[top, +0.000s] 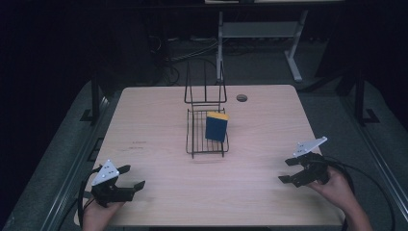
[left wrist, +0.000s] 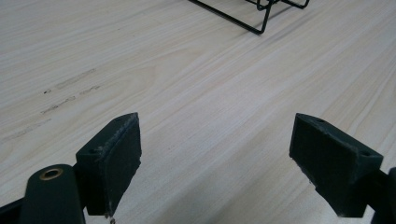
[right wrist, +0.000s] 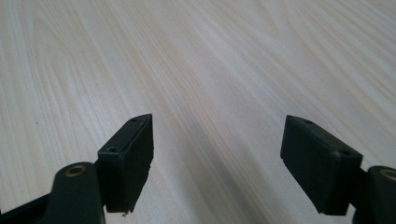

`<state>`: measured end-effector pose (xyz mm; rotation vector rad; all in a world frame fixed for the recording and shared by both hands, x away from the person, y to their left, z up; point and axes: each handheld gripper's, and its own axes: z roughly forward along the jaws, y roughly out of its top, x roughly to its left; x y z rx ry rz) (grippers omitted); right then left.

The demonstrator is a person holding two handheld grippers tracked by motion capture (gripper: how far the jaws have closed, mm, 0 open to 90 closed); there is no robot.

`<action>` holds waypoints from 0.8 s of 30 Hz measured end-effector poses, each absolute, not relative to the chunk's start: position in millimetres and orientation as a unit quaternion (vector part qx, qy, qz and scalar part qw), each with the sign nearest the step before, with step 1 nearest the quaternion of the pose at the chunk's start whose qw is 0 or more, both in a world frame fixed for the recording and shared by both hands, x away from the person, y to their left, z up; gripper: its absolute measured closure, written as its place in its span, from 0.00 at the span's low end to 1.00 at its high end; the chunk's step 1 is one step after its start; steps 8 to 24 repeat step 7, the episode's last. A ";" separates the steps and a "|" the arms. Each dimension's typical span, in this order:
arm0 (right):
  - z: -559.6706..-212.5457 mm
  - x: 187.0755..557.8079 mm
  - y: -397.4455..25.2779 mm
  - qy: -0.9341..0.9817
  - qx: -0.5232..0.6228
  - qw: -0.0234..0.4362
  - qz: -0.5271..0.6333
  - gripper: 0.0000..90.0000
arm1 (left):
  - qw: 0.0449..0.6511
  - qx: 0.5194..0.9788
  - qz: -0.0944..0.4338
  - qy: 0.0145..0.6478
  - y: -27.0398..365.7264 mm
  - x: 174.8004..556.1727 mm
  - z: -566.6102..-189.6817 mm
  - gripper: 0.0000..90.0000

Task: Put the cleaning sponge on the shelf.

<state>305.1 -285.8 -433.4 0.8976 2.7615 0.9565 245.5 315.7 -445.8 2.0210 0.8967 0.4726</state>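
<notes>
Both my grippers, left (top: 131,177) and right (top: 290,170), are wide open and empty; sponge (top: 216,126) stands upright in rack (top: 192,139), ahead between them, about equally far.

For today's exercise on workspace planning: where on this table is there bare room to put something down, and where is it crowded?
Bare wood lies left and right of the wire rack, out to the table edges, and along the near strip between the left gripper and right gripper. The middle is crowded: the rack holds a blue and yellow sponge.
</notes>
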 end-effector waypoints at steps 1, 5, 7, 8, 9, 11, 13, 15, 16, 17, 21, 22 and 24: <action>-434.8 301.1 -286.4 0.901 0.297 0.041 0.314 0.28 | 0.425 0.809 0.189 0.359 315.7 245.4 -445.7 0.18; -438.6 295.0 -286.9 0.899 0.299 0.042 0.318 0.26 | 0.425 0.809 0.189 0.358 315.7 245.4 -445.6 0.18; -439.5 292.6 -286.4 0.898 0.298 0.042 0.321 0.26 | 0.426 0.809 0.189 0.358 315.7 245.5 -445.7 0.18; -439.5 292.6 -286.4 0.898 0.298 0.042 0.321 0.26 | 0.426 0.809 0.189 0.358 315.7 245.5 -445.7 0.18; -439.5 292.6 -286.4 0.898 0.298 0.042 0.321 0.26 | 0.426 0.809 0.189 0.358 315.7 245.5 -445.7 0.18; -439.5 292.6 -286.4 0.898 0.298 0.042 0.321 0.26 | 0.426 0.809 0.189 0.358 315.7 245.5 -445.7 0.18; -439.5 292.6 -286.4 0.898 0.298 0.042 0.321 0.26 | 0.426 0.809 0.189 0.358 315.7 245.5 -445.7 0.18; -439.5 292.6 -286.4 0.898 0.298 0.042 0.321 0.26 | 0.426 0.809 0.189 0.358 315.7 245.5 -445.7 0.18; -439.5 292.6 -286.4 0.898 0.298 0.042 0.321 0.26 | 0.426 0.809 0.189 0.358 315.7 245.5 -445.7 0.18; -439.5 292.6 -286.4 0.898 0.298 0.042 0.321 0.26 | 0.426 0.809 0.189 0.358 315.7 245.5 -445.7 0.18; -439.5 292.6 -286.4 0.898 0.298 0.042 0.321 0.26 | 0.426 0.809 0.189 0.358 315.7 245.5 -445.7 0.18; -439.5 292.6 -286.4 0.898 0.298 0.042 0.321 0.26 | 0.426 0.809 0.189 0.358 315.7 245.5 -445.7 0.18; -439.5 292.6 -286.4 0.898 0.298 0.042 0.321 0.26 | 0.426 0.809 0.189 0.358 315.7 245.5 -445.7 0.18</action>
